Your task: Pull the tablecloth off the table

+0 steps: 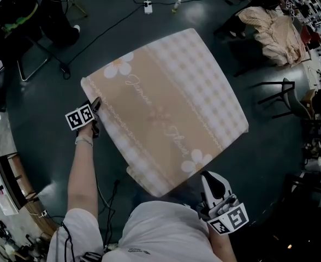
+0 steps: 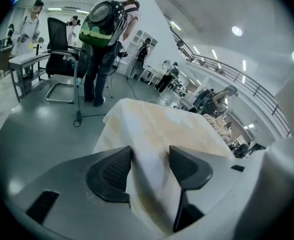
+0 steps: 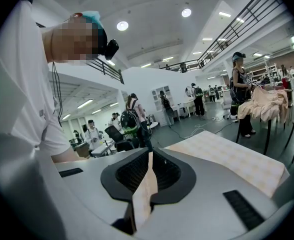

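Note:
A beige tablecloth (image 1: pixel 166 102) with white flowers and checked bands covers a square table. My left gripper (image 1: pixel 96 107) is at its left edge, below the far left corner. In the left gripper view, a hanging fold of the tablecloth (image 2: pixel 162 129) lies between the wide-apart jaws of the left gripper (image 2: pixel 149 166); the pads do not pinch it. My right gripper (image 1: pixel 207 174) sits at the near corner. In the right gripper view, the right gripper (image 3: pixel 149 171) is shut on a thin fold of the tablecloth (image 3: pixel 144 194), which stands up between the pads.
A black chair (image 1: pixel 289 100) stands right of the table, and a heap of pale fabric (image 1: pixel 272 29) lies on another surface at the far right. Cables (image 1: pixel 95 34) run over the dark floor behind. A person with a green-black backpack (image 2: pixel 104 34) stands beyond the table's far left, by a chair (image 2: pixel 62 59).

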`<state>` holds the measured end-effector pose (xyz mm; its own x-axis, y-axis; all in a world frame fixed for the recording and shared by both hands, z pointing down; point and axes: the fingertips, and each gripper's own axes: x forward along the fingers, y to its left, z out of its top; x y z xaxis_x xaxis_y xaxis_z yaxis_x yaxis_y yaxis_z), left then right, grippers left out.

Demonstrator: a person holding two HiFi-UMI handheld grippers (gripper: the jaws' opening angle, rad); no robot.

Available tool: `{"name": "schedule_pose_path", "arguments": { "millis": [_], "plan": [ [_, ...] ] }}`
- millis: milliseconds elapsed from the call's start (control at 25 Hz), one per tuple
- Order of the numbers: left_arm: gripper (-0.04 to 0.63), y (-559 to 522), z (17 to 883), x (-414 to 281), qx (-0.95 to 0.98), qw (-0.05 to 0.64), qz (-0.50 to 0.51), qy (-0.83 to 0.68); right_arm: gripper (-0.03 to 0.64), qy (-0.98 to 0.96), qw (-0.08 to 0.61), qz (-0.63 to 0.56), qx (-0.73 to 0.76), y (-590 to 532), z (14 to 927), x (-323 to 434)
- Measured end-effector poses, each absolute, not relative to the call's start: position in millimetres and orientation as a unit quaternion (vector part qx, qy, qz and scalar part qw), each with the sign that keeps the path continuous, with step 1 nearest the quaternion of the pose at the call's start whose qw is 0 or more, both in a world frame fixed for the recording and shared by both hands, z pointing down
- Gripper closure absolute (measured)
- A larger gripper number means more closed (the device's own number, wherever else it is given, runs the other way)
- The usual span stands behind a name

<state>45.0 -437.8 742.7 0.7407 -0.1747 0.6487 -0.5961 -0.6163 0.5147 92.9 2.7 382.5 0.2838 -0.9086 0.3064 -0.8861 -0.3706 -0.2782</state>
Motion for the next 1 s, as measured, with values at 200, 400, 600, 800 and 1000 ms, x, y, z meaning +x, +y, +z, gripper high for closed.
{"name": "schedule_pose_path", "arguments": {
  "millis": [200, 400, 600, 800, 1000],
  "plan": [
    [0.403, -436, 736, 39, 0.848, 0.375, 0.275, -0.254, 0.580, 0.559, 0.029, -0.210, -0.802, 11, 381, 92],
    [0.511, -425, 727, 32, 0.857, 0.315, 0.295, -0.280, 0.580, 0.561, 0.034, -0.204, -0.802, 24, 379, 97],
    [0.578, -411, 705, 26, 0.872, 0.268, 0.301, -0.277, 0.580, 0.566, 0.038, -0.200, -0.799, 30, 376, 95],
    [0.580, -380, 675, 33, 0.892, 0.242, 0.297, -0.239, 0.580, 0.560, 0.047, -0.199, -0.803, 38, 378, 96],
    [0.580, -337, 660, 38, 0.906, 0.221, 0.304, -0.195, 0.580, 0.564, 0.054, -0.191, -0.802, 37, 375, 93]
  ]
}}
